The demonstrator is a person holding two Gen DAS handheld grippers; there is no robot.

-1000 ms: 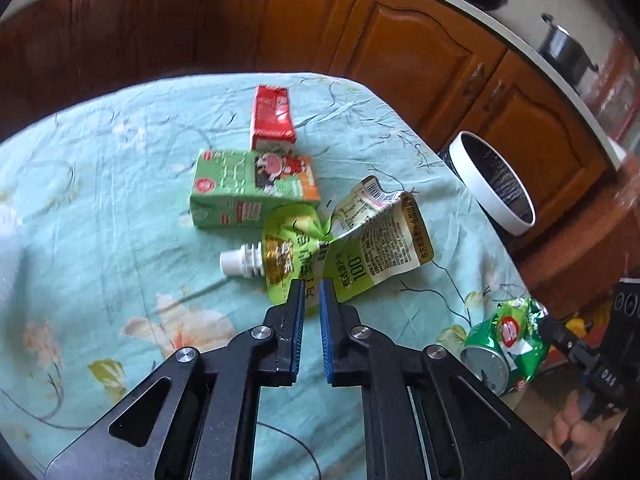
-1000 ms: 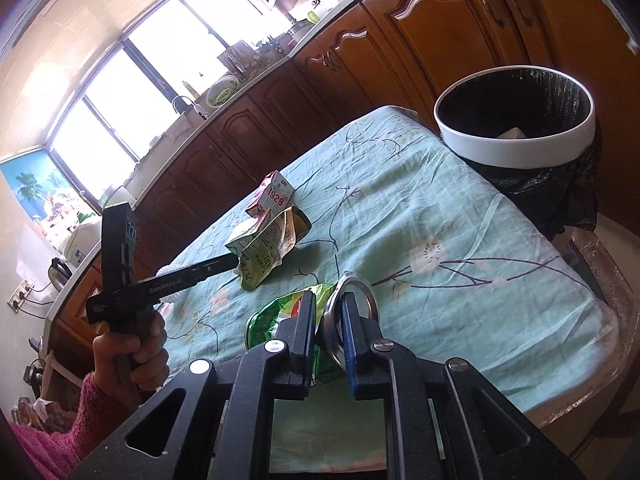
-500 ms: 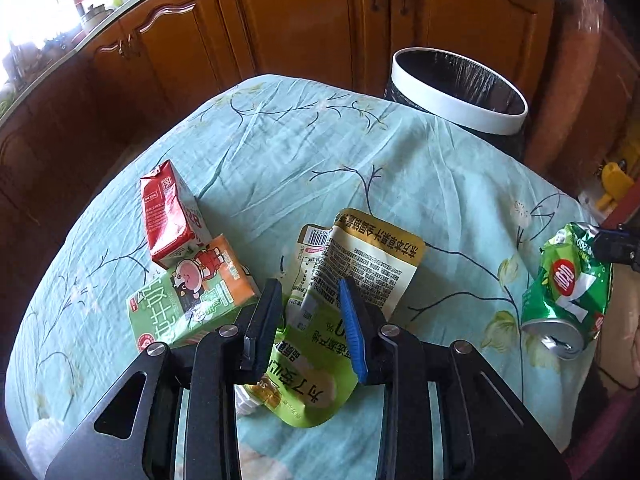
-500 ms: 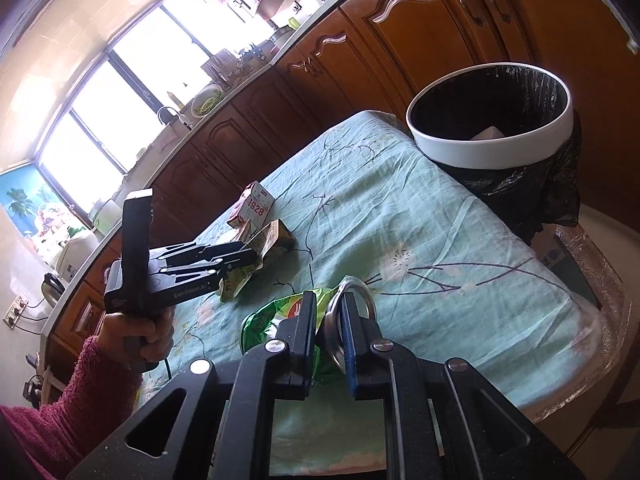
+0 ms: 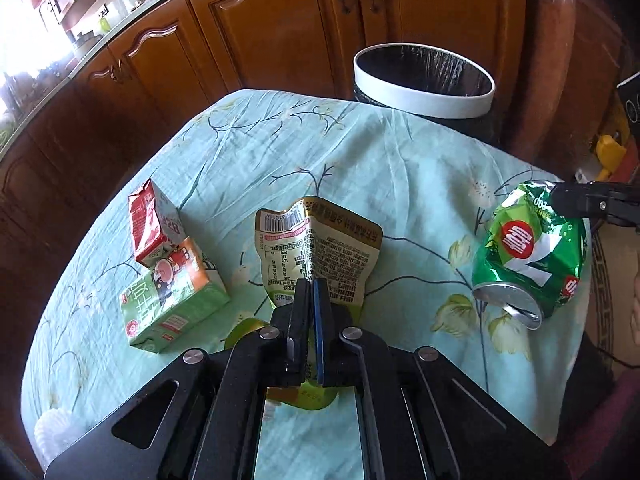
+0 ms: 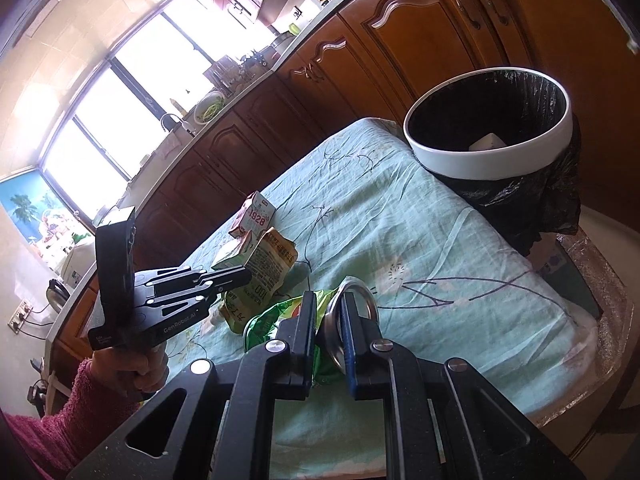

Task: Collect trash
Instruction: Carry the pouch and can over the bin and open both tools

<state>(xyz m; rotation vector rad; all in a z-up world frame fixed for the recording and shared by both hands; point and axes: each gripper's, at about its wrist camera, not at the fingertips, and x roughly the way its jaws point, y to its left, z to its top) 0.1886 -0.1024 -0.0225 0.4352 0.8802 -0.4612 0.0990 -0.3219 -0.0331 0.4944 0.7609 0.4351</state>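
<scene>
1. The left gripper (image 5: 309, 292) has its jaws pressed together on the near end of the spouted drink pouch (image 5: 316, 248). Half a second ago they stood spread on either side of it, so the grasp has just been made (the pouch looks ready to lift).

2. The right gripper (image 6: 326, 312) is pinching the crushed green can (image 5: 528, 256), one jaw inside the rim and one outside, as it was a second ago. The can hangs over the near right corner of the table, clear of the cloth.

3. With both pieces held, I judge the next stage to be carrying them to the bin (image 5: 424, 80), which stands beyond the far right edge of the table, open and lined with a black bag.

4. The pouch's long axis runs near to far: its barcoded end points away toward the bin, its spout end lies under the gripper.

5. The can's long axis tilts, opened lid down and nearest the left camera, base up toward the right gripper.

6. Still on the tablecloth (image 5: 400, 168), left of the pouch, lie a green juice carton (image 5: 172, 300) and a red milk carton (image 5: 150, 222), touching each other.
</scene>
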